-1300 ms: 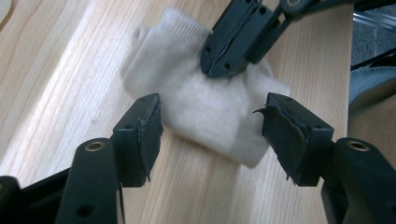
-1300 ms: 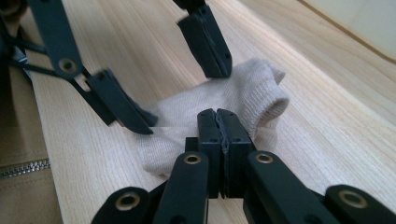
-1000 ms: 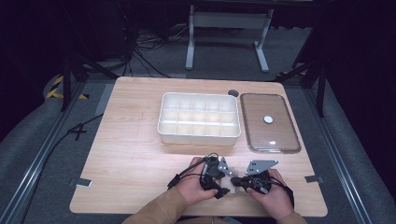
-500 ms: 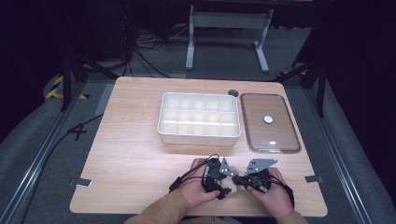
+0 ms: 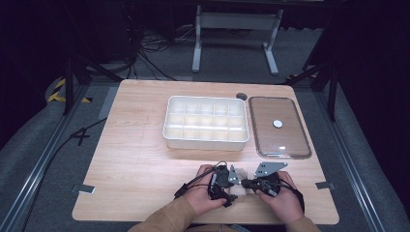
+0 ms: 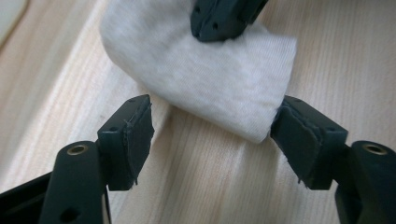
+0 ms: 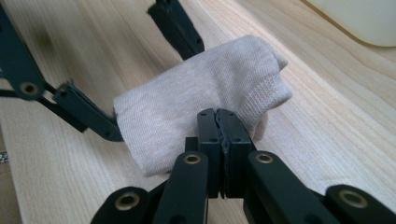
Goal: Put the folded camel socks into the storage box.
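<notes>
Both hands have barely shifted: right gripper (image 7: 219, 123) pinches the rolled cloth (image 7: 196, 102) (left gripper (image 6: 212, 133) spread wide).

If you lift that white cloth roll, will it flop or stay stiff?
Probably floppy: the white cloth roll is soft knit, folded over itself. It likely weighs little. It may unroll, since the right gripper pinches just one edge.

A white compartmented plastic tray (image 5: 206, 123) sits mid-table on the light wooden table (image 5: 130, 164). A clear rectangular lid (image 5: 278, 126) lies just right of it. A folded white cloth (image 5: 240, 188) lies near the front edge.
</notes>
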### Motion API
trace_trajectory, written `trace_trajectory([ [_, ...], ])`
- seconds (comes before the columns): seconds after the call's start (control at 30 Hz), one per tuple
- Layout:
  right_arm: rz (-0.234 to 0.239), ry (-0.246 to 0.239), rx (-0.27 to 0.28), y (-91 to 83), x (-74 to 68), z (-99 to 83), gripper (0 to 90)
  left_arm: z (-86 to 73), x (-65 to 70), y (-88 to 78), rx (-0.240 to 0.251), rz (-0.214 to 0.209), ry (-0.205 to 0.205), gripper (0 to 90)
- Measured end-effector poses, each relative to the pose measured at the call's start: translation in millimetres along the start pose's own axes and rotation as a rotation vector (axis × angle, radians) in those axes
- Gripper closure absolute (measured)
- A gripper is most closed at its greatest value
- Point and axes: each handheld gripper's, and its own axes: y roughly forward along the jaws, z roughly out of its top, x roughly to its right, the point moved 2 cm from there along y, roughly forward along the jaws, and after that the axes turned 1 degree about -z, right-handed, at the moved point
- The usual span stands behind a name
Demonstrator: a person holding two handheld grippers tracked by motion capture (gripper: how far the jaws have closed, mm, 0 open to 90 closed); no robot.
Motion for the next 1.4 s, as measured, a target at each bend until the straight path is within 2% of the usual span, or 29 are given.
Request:
trace_trajectory([
  [0.13,0.004,-0.003,0.0,-0.2,1.6,-0.1,89.1,-0.5,-2.3,-8.5,0.028,0.002,-0.014,31.2],
  [0.2,-0.001,-0.007,0.005,-0.7,3.4,-0.5,88.6,-1.0,-5.2,-13.3,0.057,-0.014,-0.022,32.2],
  [0.23,-0.004,-0.008,0.004,-1.1,4.1,-0.6,88.2,-1.2,-5.3,-14.4,0.066,-0.02,-0.031,35.0],
  [0.3,-0.008,-0.014,0.006,-1.7,4.3,-0.5,87.1,-1.2,-6.4,-15.8,0.081,-0.037,-0.024,40.5],
  [0.33,-0.013,-0.017,0.008,-2.1,4.1,-0.2,86.6,-1.6,-6.0,-16.4,0.077,-0.063,-0.014,46.7],
  [0.37,-0.018,-0.018,0.012,-2.8,4.2,0.3,86.3,-1.7,-5.0,-17.2,0.07,-0.066,-0.015,54.6],
  [0.43,-0.017,-0.016,0.011,-3.5,3.8,0.7,86.1,-1.9,-4.1,-18.5,0.07,-0.071,-0.003,58.3],
  [0.57,-0.016,-0.016,0.01,-4.6,3.6,1.3,86.0,-2.0,-4.1,-23.6,0.114,-0.092,-0.003,71.6],
  [0.6,-0.017,-0.016,0.008,-4.3,3.8,1.0,86.1,-0.9,-4.6,-24.4,0.135,-0.103,-0.014,73.0],
  [0.73,-0.014,-0.015,0.001,-2.4,5.2,-1.1,86.7,3.7,-3.6,-23.0,0.163,-0.098,-0.026,77.5],
  [0.77,-0.013,-0.014,0.0,-2.5,5.3,-1.0,86.7,4.3,-3.7,-22.6,0.163,-0.093,-0.02,77.7],
  [0.87,-0.013,-0.016,-0.003,-1.9,4.6,-1.2,87.0,5.1,-2.9,-20.2,0.156,-0.095,-0.033,78.0],
  [1.03,-0.016,-0.017,-0.005,-1.1,3.4,-0.7,87.2,9.0,1.2,-10.3,0.115,-0.11,-0.017,78.3],
  [1.07,-0.018,-0.017,-0.007,-1.0,3.2,-0.5,87.1,9.8,2.1,-9.1,0.11,-0.114,-0.031,77.6],
  [1.27,-0.033,-0.015,-0.018,-2.1,1.5,1.7,85.4,12.9,1.7,-8.0,0.078,-0.112,-0.026,77.8],
  [1.4,-0.028,0.022,-0.006,-10.8,1.4,4.0,81.8,13.3,2.3,-7.7,0.072,-0.112,-0.033,78.1],
])
